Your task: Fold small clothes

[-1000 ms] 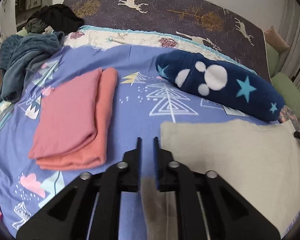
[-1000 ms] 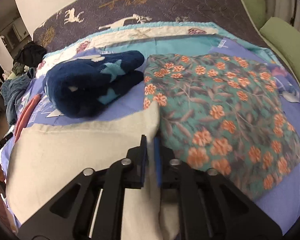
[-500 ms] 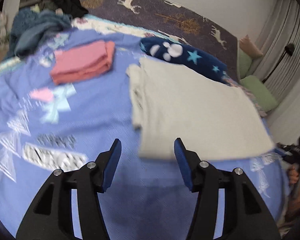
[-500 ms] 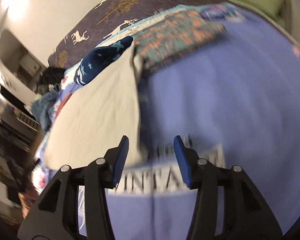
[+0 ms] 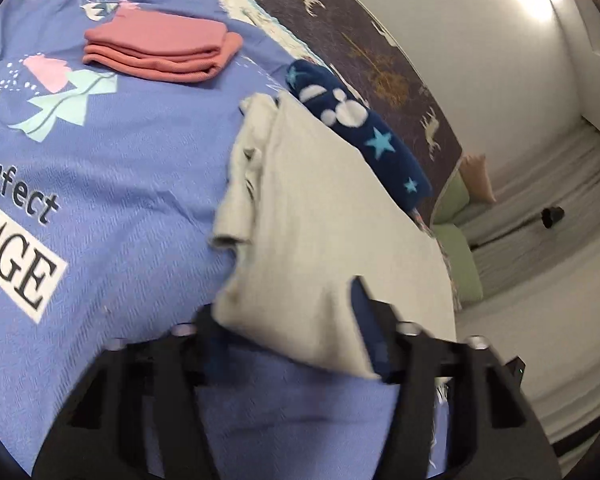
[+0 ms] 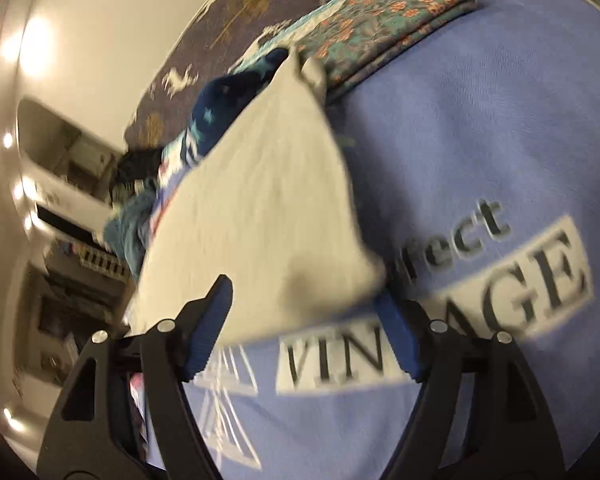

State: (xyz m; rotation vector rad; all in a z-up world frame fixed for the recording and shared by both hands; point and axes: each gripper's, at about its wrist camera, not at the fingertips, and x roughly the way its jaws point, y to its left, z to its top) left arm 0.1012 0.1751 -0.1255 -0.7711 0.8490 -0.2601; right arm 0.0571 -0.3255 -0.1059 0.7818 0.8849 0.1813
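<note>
A pale grey-beige garment [image 5: 324, 216] lies folded over on the blue printed bedsheet [image 5: 112, 200]. Its near left corner sits between the wide-open jaws of my left gripper [image 5: 284, 332]; the jaws are not closed on it. In the right wrist view the same garment [image 6: 260, 208] has its near right corner between the open jaws of my right gripper [image 6: 304, 320]. That view is blurred by motion.
A folded pink garment [image 5: 160, 50] lies far left. A rolled navy fleece with stars [image 5: 360, 132] lies behind the beige garment. A folded teal floral cloth [image 6: 388, 20] lies far right. Green cushions [image 5: 456, 256] and a dark deer-print bedspread [image 5: 364, 36] lie beyond.
Both grippers let go of the garment's far edge, opened and pulled back to its near edge. Now each open gripper straddles a near corner, closer than half a second ago.
</note>
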